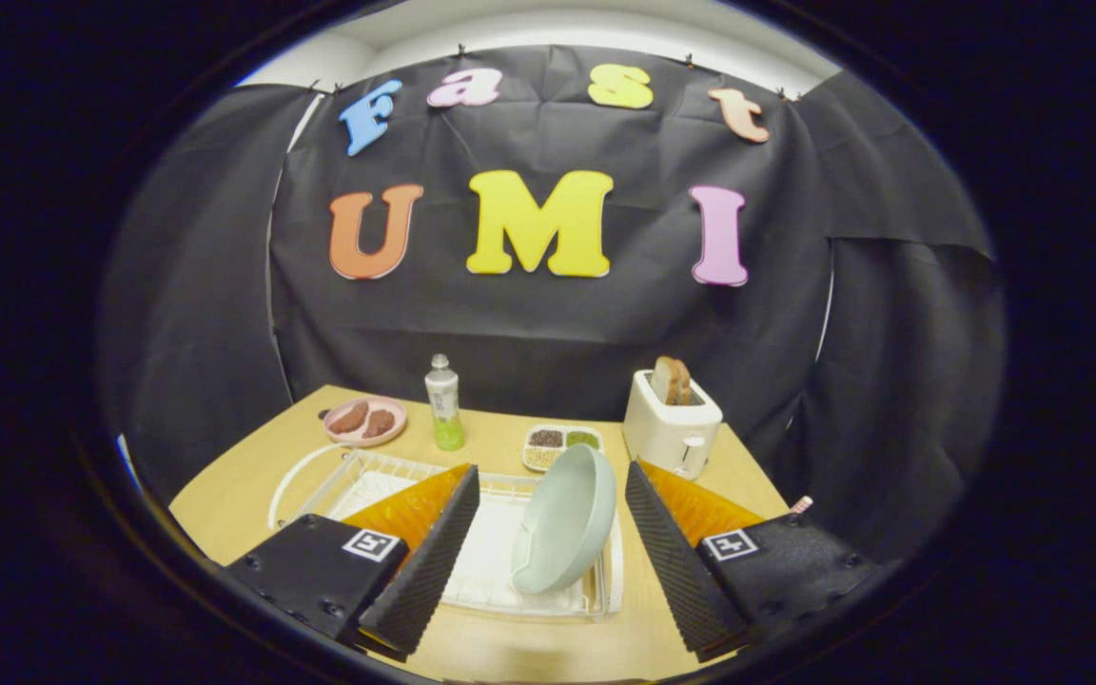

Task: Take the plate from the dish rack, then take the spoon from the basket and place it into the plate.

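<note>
On a pale wooden worktop (253, 495) inside a booth hung with black cloth, a clear plastic dish rack (500, 561) sits just ahead of the gripper (548, 504). The gripper's two fingers are spread wide apart and hold nothing; one finger (429, 561) reaches over the rack's left part, the other (672, 561) lies just past the rack's right side.

Between the fingers, a pale grey-green plate (562, 523) stands on edge in the right part of the rack. It tilts, with its top rim leaning up and to the right and its lower rim down in the rack. Its long axis runs from lower left to upper right, and its hollow face turns toward the left finger. Neither finger touches it.

Beyond the rack, a white toaster (672, 428) stands at the right rear of the worktop with a slice of bread (672, 381) upright in its slot. A small divided tray (557, 445) of dark and green foods lies behind the plate. A bottle (444, 404) with green liquid in its lower part stands upright to the left of the tray; its label is too small to read. Farther left, a pink plate (365, 420) holds two brown pieces of food. Each finger base carries a square black-and-white marker (374, 545).
</note>
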`<state>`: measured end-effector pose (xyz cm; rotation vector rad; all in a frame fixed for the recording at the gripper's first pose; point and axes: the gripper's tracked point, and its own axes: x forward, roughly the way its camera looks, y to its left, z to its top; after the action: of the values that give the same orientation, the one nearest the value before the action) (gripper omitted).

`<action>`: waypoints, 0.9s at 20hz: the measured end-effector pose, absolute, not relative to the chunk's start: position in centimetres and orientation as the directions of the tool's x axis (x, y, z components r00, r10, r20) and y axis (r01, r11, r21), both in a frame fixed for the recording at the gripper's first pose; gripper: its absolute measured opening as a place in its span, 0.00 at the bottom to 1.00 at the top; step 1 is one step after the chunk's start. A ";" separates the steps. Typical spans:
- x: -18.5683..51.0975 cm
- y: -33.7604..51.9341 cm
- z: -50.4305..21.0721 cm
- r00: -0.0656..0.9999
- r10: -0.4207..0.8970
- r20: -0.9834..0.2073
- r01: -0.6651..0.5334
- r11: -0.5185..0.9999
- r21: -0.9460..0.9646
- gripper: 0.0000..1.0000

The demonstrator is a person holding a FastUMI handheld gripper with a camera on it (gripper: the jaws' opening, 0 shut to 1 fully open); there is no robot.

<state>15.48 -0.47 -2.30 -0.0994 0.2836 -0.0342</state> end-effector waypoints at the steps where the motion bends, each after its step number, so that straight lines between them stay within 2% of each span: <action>1: 16.6 -0.7 -2.3 0.950 -0.048 -0.309 0.018 0.995 -0.098 1.00; 5: 20.8 -1.3 -2.8 0.894 -0.092 -0.440 0.035 0.990 -0.135 0.95; 8: 22.3 -1.9 -2.6 0.851 -0.163 -0.500 0.072 0.978 -0.197 0.87; 13: 23.4 -3.4 -5.2 0.668 -0.328 -0.668 0.157 0.939 -0.304 0.65; 17: 24.2 -3.9 -5.3 0.594 -0.388 -0.704 0.145 0.913 -0.381 0.54; 18: 24.3 -4.1 -5.5 0.573 -0.402 -0.715 0.149 0.908 -0.391 0.49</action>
<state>24.29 -4.11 -5.49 -0.3039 0.9075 -0.3285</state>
